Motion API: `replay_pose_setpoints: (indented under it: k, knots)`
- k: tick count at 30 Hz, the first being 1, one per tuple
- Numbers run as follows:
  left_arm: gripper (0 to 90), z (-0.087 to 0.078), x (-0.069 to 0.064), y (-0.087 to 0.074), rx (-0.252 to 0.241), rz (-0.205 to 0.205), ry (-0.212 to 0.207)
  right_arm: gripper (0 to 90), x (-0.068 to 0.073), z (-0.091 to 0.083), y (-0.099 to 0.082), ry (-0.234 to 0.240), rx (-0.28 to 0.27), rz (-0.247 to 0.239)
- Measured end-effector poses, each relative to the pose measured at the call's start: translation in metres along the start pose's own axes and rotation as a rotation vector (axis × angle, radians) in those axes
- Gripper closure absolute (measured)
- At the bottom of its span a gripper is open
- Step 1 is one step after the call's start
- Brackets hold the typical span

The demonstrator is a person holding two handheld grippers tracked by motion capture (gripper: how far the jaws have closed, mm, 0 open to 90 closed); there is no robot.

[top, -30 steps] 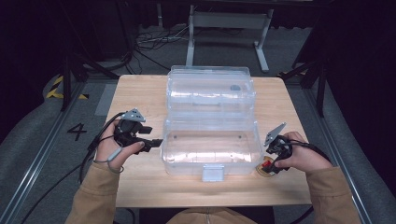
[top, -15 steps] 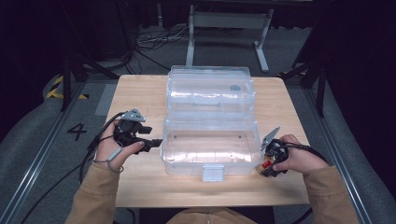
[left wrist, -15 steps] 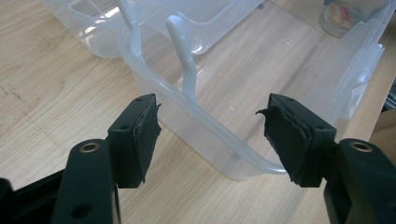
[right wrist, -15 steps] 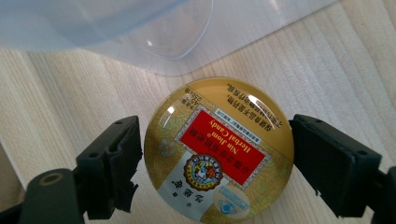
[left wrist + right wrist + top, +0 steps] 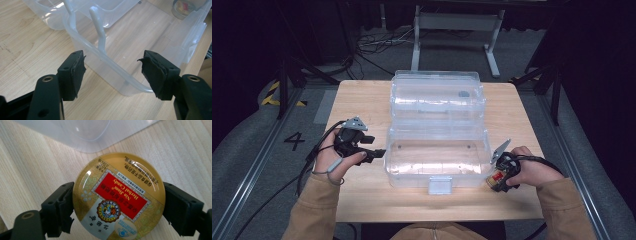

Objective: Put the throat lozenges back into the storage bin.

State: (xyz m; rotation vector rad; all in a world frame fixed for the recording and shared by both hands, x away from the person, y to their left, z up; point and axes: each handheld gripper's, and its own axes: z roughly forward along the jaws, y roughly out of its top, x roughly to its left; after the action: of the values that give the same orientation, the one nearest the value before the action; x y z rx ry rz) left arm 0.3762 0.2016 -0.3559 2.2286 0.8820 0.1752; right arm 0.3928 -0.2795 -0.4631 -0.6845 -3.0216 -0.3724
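An open clear plastic box (image 5: 437, 155) lies mid-table, its lid (image 5: 437, 95) folded back on the far side. My left gripper (image 5: 379, 152) is open at the box's left end; in the left gripper view its jaws stand wide on either side of the box's rim (image 5: 110, 63). A round gold candy tin (image 5: 118, 196) with a red label rests on the wood just right of the box's near corner (image 5: 82, 135). My right gripper (image 5: 117, 205) is shut on the tin, one jaw against each side. In the high view the tin (image 5: 496, 179) shows under that gripper (image 5: 498, 176).
The wooden table (image 5: 362, 100) has bare room to the left and right of the box. A white latch (image 5: 440, 185) sticks out of the box's near wall. Cables trail from both grippers. Dark floor, metal frames and a stand lie beyond the far edge.
My right hand has shifted a little toward the near edge and lowered, with the tin between its jaws. The left gripper and the box have stayed put.
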Motion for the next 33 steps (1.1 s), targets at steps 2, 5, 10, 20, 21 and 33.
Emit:
replay_pose_setpoints:
  k: [2, 5, 10, 20, 21, 33]
  knots:
    - [35.4, 0.000, 0.000, 0.000, -0.001, -0.001, -0.001, 18.9, 0.000, 0.000, 0.000, -0.001, 0.002, -0.002]
    - [35.4, 0.000, 0.000, 0.000, 0.000, 0.003, -0.001, 19.2, 0.000, 0.000, 0.000, -0.003, 0.003, -0.011]
    - [35.3, 0.001, 0.001, 0.000, -0.001, -0.002, -0.001, 19.4, -0.001, -0.001, -0.001, 0.002, 0.010, -0.027]
    - [35.3, 0.000, 0.001, -0.001, -0.005, -0.004, -0.001, 19.9, -0.003, -0.003, 0.000, -0.001, 0.040, -0.012]
    - [35.3, 0.000, 0.001, -0.001, -0.005, -0.005, 0.000, 20.0, -0.004, -0.003, 0.000, -0.001, 0.040, -0.021]
    - [35.3, -0.003, 0.001, -0.004, -0.002, -0.011, 0.008, 20.1, -0.011, -0.025, 0.003, -0.004, -0.020, -0.017]
